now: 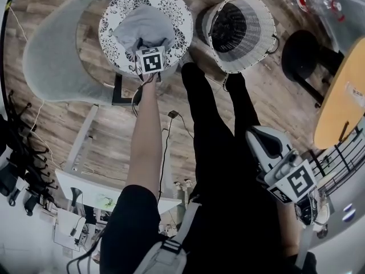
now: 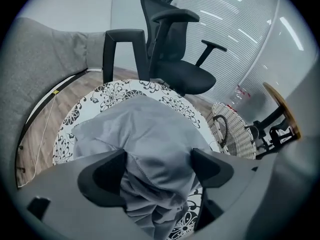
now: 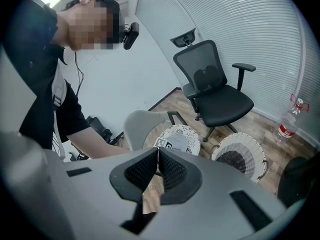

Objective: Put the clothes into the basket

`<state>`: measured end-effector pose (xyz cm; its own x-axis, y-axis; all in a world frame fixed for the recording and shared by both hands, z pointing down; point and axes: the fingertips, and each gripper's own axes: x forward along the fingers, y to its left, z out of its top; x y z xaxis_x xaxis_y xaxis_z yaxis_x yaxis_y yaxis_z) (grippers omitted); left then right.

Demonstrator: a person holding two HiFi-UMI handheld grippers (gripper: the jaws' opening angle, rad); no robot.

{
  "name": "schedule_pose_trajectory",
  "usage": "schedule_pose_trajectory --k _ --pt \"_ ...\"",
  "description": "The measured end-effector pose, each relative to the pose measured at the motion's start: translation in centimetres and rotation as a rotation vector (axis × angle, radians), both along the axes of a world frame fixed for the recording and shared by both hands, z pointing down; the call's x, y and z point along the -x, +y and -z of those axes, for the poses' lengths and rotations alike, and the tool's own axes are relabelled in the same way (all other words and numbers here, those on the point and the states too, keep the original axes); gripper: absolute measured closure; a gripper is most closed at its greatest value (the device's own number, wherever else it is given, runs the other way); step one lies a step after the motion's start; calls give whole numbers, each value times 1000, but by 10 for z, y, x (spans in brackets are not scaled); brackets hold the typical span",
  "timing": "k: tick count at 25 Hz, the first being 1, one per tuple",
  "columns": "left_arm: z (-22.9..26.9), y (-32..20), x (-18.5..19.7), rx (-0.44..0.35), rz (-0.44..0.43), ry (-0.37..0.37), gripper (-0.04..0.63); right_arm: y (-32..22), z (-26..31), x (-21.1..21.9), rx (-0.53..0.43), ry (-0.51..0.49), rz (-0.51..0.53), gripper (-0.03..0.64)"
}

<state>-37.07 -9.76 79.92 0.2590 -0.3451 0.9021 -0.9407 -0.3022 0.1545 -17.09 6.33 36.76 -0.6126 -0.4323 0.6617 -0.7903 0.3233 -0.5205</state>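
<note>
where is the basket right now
In the head view the white wicker basket stands on the wood floor at upper centre-right, just right of the round floral table that holds the grey garment.

We recorded one crumpled pale grey fabric garment point(image 1: 142, 26) heaped on a floral-patterned round table point(image 1: 112, 23), and one upright white wicker basket point(image 1: 263, 26) nearby.
</note>
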Motion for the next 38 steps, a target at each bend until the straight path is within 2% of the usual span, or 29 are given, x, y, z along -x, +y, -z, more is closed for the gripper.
schedule_pose_trajectory --k 5,9,13,16,18,23,30,33,38 --pt "-8 3 2 46 58 21 173 2 -3 0 5 -3 -12 599" --pt "-12 0 3 40 78 17 184 2 -4 -1 6 -1 -17 599" --pt "-11 -1 6 43 126 18 291 2 -3 -3 -6 12 -14 599" --pt "-10 -1 7 29 103 -14 364 3 -1 -4 -10 12 -23 600" --pt "-11 0 8 37 84 -45 443 3 0 -4 -11 14 -25 598" --pt "-9 2 3 72 61 -45 511 -2 2 -3 -25 7 -32 599" --pt "4 6 5 101 19 -51 528 -11 11 -3 -68 7 -31 600" --pt "12 7 3 97 22 -26 529 -14 18 -5 -92 12 -30 598" --pt "38 6 -5 73 -51 -46 535 -23 32 -8 -142 6 -36 599"
